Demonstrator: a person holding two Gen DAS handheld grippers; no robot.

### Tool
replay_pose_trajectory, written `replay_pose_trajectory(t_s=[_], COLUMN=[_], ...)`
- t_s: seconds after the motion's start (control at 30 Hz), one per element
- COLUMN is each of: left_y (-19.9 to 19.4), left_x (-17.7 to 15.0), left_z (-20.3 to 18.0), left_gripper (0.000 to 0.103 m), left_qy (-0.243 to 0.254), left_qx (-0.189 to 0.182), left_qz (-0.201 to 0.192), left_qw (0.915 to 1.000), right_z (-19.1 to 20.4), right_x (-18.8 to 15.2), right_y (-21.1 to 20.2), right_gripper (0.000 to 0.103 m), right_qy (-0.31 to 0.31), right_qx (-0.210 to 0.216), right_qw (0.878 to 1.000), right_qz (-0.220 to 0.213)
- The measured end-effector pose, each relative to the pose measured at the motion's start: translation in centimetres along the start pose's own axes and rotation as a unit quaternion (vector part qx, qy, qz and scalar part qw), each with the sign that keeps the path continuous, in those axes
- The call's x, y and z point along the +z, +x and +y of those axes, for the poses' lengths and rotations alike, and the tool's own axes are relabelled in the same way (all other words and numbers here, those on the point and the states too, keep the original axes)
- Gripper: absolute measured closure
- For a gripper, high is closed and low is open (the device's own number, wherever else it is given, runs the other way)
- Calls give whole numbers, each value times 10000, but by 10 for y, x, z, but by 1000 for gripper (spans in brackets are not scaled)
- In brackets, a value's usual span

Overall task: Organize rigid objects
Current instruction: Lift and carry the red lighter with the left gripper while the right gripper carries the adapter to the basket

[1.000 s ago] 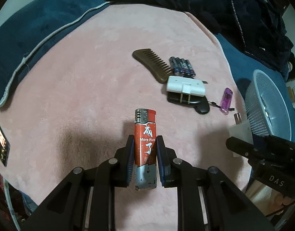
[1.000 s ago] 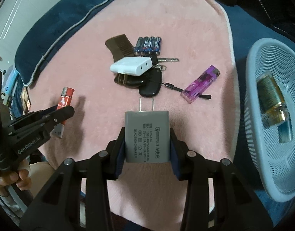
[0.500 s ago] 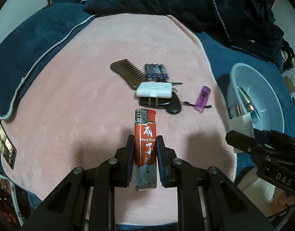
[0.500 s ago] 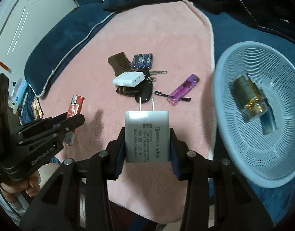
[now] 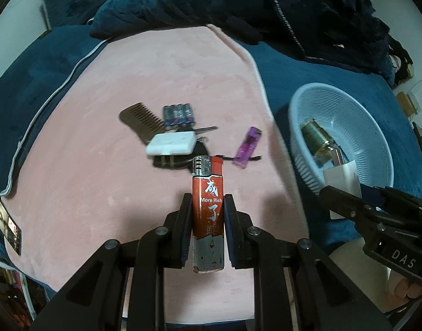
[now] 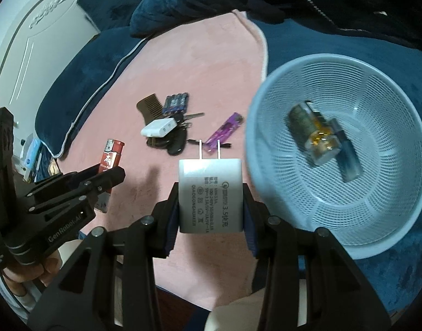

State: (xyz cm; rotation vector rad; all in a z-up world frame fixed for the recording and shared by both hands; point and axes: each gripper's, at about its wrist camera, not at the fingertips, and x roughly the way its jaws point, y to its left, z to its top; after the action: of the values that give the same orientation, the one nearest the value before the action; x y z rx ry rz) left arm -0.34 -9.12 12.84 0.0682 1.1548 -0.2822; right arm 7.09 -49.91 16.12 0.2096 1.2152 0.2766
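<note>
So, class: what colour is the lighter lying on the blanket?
Purple lighter, clearest in the right wrist view.

Left gripper (image 5: 207,212) angled steeply down, jaws clamped on a lighter (image 5: 207,215); right gripper (image 6: 211,195) likewise tilted down, jaws gripping a charger (image 6: 211,195); bare fingers (image 6: 31,273) behind each handle

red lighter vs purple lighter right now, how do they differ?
1. The red lighter is clamped between the fingers of the left gripper, off the blanket; the purple lighter lies loose on the pink blanket.
2. The red lighter is opaque, with white printed lettering; the purple lighter looks translucent, with no print visible.
3. The red lighter's lower part looks worn to grey; the purple lighter shows no such wear.

Shared: neither is in the basket yet.
</note>
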Motion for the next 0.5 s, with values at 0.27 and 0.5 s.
replay_pose_trajectory(t_s=[0.27, 0.5], left_y=[2, 3], left_x=[11, 20], left_z=[-39, -72], left_gripper=[82, 82], left_qy=[220, 452], left_qx=[-133, -255], left_qz=[22, 57], left_qw=[9997, 9986], right_z=[-33, -64], right_x=[2, 5], right_y=[-14, -23], right_gripper=[63, 63], right_qy=[206, 472], right_qx=[-58, -119], right_qw=[9997, 9987], right_qz=[-84, -174])
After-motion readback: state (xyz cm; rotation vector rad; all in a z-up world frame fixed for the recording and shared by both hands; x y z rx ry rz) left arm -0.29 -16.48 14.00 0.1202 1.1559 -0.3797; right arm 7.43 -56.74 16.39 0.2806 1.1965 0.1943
